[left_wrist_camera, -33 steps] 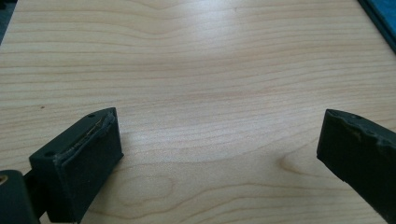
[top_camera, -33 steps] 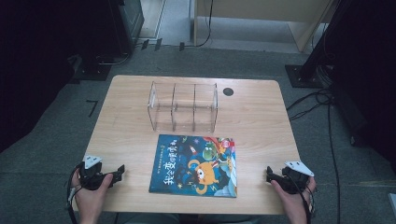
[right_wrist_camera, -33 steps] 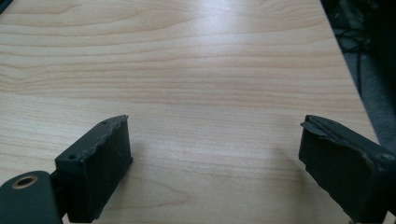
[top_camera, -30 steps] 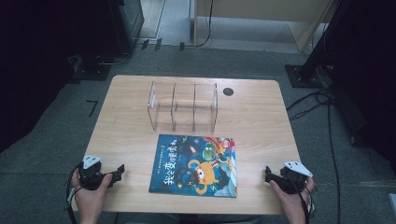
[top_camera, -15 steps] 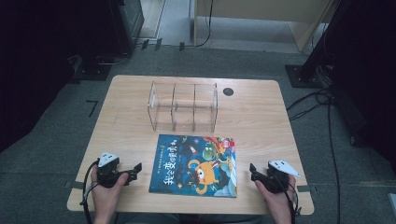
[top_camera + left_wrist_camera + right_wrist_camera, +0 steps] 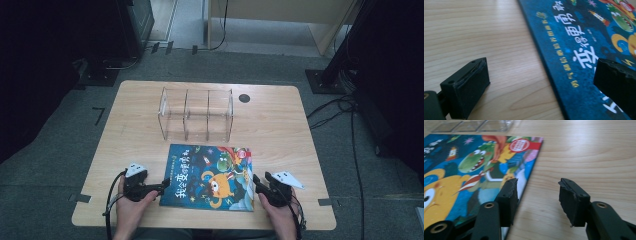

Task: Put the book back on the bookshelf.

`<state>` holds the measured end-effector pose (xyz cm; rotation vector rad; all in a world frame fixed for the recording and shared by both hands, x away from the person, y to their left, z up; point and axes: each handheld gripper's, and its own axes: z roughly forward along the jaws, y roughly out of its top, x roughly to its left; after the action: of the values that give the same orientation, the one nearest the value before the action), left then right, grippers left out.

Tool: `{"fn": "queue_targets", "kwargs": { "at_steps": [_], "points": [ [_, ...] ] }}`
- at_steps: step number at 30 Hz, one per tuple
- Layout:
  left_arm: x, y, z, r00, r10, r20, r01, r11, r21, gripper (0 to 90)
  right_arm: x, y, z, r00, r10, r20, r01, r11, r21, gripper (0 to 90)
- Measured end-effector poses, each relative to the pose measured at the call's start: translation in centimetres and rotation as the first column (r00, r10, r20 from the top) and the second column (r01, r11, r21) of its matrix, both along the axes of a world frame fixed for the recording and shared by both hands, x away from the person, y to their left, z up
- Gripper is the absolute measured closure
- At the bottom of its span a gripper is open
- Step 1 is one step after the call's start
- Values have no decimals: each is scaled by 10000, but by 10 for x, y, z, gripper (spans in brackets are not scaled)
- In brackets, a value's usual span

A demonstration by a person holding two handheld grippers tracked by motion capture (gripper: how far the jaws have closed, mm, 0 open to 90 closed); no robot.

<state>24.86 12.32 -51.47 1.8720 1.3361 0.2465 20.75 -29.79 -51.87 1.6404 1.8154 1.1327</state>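
Book: blue picture book with a cartoon cover [image 6: 209, 176] is lying flat on the light wooden table [image 6: 300, 130], near the person's edge, just in front of the clear acrylic divider rack [image 6: 196, 115]. Not touching the rack as far as I can tell.

Left gripper: black left gripper [image 6: 159, 187] is sitting right at the book's left edge, jaws wide apart. In the left gripper view that edge [image 6: 544, 62] is running between the two pads, one pad over bare wood, the other hanging over the cover.

Right gripper: black right gripper [image 6: 257, 182] is parked at the book's right edge, jaws also apart, gripping nothing. In the right gripper view one jaw is over the cover [image 6: 474, 170], the other over the table.

Key relation: book is lying between the two grippers, each side edge already lined up inside an open jaw. Both hands look about equally near.

Long axis: roughly squarish cover, so hard to call.

My guess: both sides are going to need a pinch on the edges, and since it's lying flat, getting a pad under could be fiddly.
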Motion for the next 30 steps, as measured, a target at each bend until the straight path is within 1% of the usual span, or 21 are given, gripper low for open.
{"fn": "queue_targets", "kwargs": {
  "at_steps": [2, 3, 4, 7, 8, 9, 10, 11, 13, 14, 16, 19, 20, 21, 22, 25, 28, 30],
  "points": [
    [-1, -4, 0, 9999, -163, -12, 163, 9998, -94, 8, 1, 5, -1, 9995, 297, -81, -297, 9995, 82, 539],
    [-2, -6, 0, 9997, -231, 23, 231, 9997, -80, 43, 1, 9, -3, 9990, 432, -134, -430, 9990, 148, 558],
    [-2, -9, 0, 9997, -228, 64, 228, 9997, -90, 66, 2, 11, -3, 9989, 426, -195, -422, 9989, 218, 561],
    [-4, -14, 0, 9992, -395, 92, 396, 9992, -87, 79, 2, 13, -3, 9992, 368, -182, -364, 9991, 237, 562],
    [-4, -16, 0, 9988, -466, 119, 467, 9989, -62, 159, 3, 15, -3, 9990, 420, -142, -413, 9980, 470, 566],
    [-5, -18, 0, 9989, -452, 138, 453, 9989, -95, 159, 3, 15, -3, 9990, 420, -142, -413, 9980, 470, 566],
    [-5, -20, 0, 9983, -560, 161, 561, 9984, -60, 168, 3, 16, -3, 9987, 460, -219, -447, 9974, 567, 571],
    [-6, -22, 0, 9978, -636, 165, 636, 9980, -55, 171, 3, 17, -4, 9986, 451, -287, -435, 9975, 556, 580],
    [-7, -25, 0, 9971, -723, 216, 724, 9974, -47, 223, 4, 19, -5, 9972, 401, -629, -357, 9970, 692, 579],
    [-8, -27, -1, 9964, -820, 220, 822, 9966, -80, 237, 5, 19, -5, 9971, 378, -659, -321, 9958, 856, 581],
    [-9, -29, -1, 9964, -809, 269, 808, 9967, 33, 247, 5, 19, -6, 9971, 300, -701, -222, 9937, 1102, 610],
    [-9, -28, -1, 9969, -741, 274, 741, 9972, -17, 257, 7, 18, -6, 9973, 123, -720, -31, 9920, 1263, 650],
    [-9, -28, -1, 9969, -743, 255, 745, 9972, -49, 275, 7, 15, -7, 9969, 27, -788, 99, 9872, 1591, 665],
    [-9, -27, -1, 9971, -721, 242, 724, 9973, -112, 275, 7, 15, -7, 9969, 27, -788, 99, 9872, 1591, 665],
    [-9, -26, -1, 9973, -700, 200, 704, 9973, -188, 282, 7, 14, -8, 9966, -71, -827, 218, 9838, 1779, 686],
    [-8, -24, -1, 9977, -656, 159, 663, 9966, -497, 282, 7, 10, -8, 9956, -170, -916, 369, 9748, 2198, 705],
    [-8, -22, -2, 9976, -677, 129, 684, 9958, -616, 281, 6, 7, -7, 9961, -243, -854, 458, 9647, 2593, 715],
    [-8, -23, -2, 9978, -653, 151, 661, 9960, -608, 280, 7, 6, -7, 9959, -235, -877, 466, 9614, 2712, 720]
  ]
}}
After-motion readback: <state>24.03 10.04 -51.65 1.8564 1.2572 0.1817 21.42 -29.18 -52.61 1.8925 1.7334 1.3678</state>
